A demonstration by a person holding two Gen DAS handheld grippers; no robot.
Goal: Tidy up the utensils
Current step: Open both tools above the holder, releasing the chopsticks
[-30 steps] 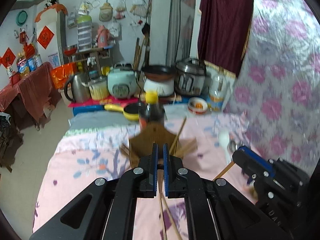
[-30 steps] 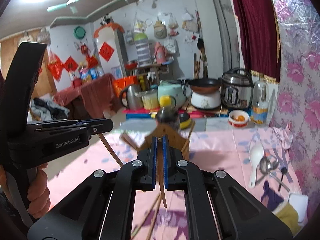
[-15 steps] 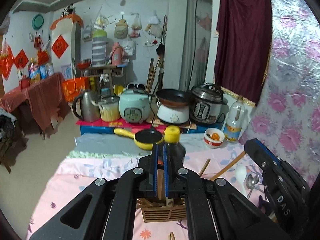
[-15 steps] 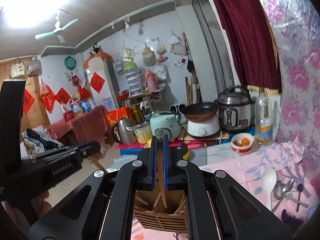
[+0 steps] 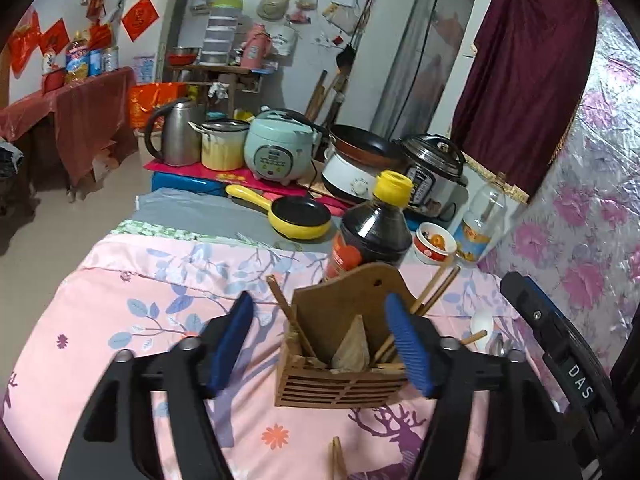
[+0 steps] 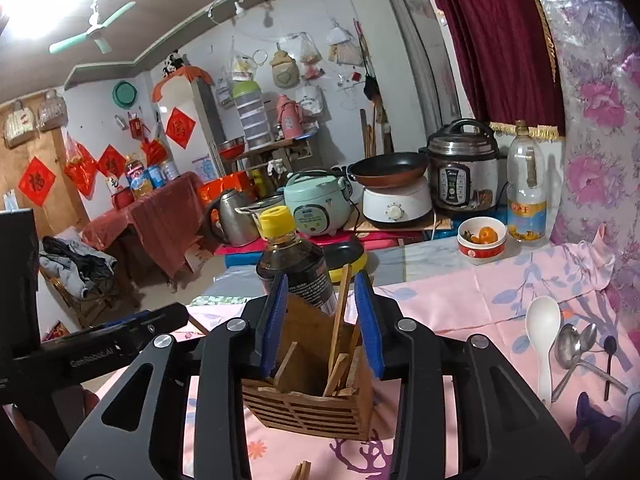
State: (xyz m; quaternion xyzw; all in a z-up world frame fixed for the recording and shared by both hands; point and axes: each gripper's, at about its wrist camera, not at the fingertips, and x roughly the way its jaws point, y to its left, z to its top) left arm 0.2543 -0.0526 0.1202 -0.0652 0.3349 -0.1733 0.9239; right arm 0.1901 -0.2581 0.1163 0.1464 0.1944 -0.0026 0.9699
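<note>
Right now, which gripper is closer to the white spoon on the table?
Right. The white spoon lies just beside the right gripper, which stands over the wooden holder. The left gripper is farther off.

A slatted wooden holder [image 5: 340,384] stands upright on the pink cloth, its tall back panel rising behind. Several chopsticks [image 5: 434,286] lean in it, tips fanning out toward one o'clock and eleven. At its three o'clock lie a white spoon [image 6: 542,320] and metal spoons [image 6: 574,344], side by side.
</note>
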